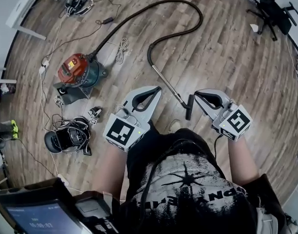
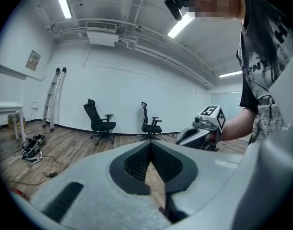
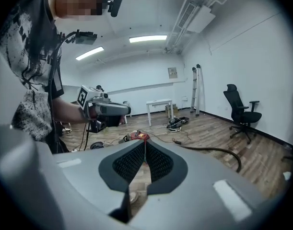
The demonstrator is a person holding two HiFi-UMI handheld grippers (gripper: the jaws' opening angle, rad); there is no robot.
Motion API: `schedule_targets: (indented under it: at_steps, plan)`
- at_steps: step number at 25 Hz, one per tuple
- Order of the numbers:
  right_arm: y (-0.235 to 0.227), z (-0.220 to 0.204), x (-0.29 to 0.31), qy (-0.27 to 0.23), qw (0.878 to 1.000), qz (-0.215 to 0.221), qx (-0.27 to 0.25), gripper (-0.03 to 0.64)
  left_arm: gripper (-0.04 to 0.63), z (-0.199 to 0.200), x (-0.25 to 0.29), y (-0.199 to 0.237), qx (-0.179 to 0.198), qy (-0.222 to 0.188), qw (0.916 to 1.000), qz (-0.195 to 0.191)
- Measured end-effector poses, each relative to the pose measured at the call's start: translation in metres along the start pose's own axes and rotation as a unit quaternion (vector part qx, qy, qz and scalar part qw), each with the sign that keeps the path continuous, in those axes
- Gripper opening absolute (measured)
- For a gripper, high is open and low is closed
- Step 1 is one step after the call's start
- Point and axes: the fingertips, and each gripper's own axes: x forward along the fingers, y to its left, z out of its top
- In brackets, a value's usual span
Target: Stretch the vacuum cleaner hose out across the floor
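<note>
Black hose (image 1: 201, 18) is lying looped ahead; left claw (image 1: 157, 88) and right claw (image 1: 197, 94), both pinched together empty, are flanking its wand (image 1: 169, 86), presumably readying a pull.

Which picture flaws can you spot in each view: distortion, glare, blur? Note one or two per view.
Head view: the wide lens bows the floor and its edges into curves; the hose is sharp. Left gripper view: the ceiling light glares white; the left claw, close up, is soft. Right gripper view: round dark border; the right claw blurs nearest the lens.
</note>
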Motion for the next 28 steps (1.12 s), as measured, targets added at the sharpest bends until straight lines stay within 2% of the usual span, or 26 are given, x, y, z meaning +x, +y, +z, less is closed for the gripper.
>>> schedule_targets:
  at_steps: [4,9,12,14,18,21,25,28]
  plan:
    - [-0.014,-0.03,0.011,0.046,0.999,-0.016,0.016,0.021,0.002,-0.03,0.014,0.015,-0.029,0.007,0.9992,-0.026]
    - [-0.048,-0.059,0.054,0.114,0.992,-0.052,0.002,0.083,0.002,-0.05,0.026,0.076,-0.033,0.003,0.9989,-0.034]
    - [-0.078,-0.097,0.099,0.132,0.989,-0.056,0.016,0.106,0.002,-0.083,0.032,0.115,-0.02,0.024,0.9988,-0.037]
    - [-0.103,-0.141,0.137,0.153,0.986,-0.057,0.025,0.138,0.002,-0.114,0.041,0.136,-0.006,0.038,0.9985,-0.039]
    - [-0.142,-0.278,0.208,0.212,0.973,-0.054,0.066,0.232,0.002,-0.206,0.063,0.154,-0.009,0.06,0.9971,-0.045]
    - [-0.167,-0.404,0.26,0.27,0.958,-0.055,0.076,0.261,0.002,-0.273,0.084,0.165,-0.019,0.052,0.9972,-0.051]
    - [-0.196,-0.578,0.306,0.343,0.931,-0.065,0.107,0.262,0.002,-0.352,0.112,0.174,-0.042,0.033,0.9971,-0.054]
    - [-0.211,-0.691,0.335,0.391,0.911,-0.061,0.113,0.259,0.002,-0.406,0.12,0.175,-0.033,0.045,0.9972,-0.049]
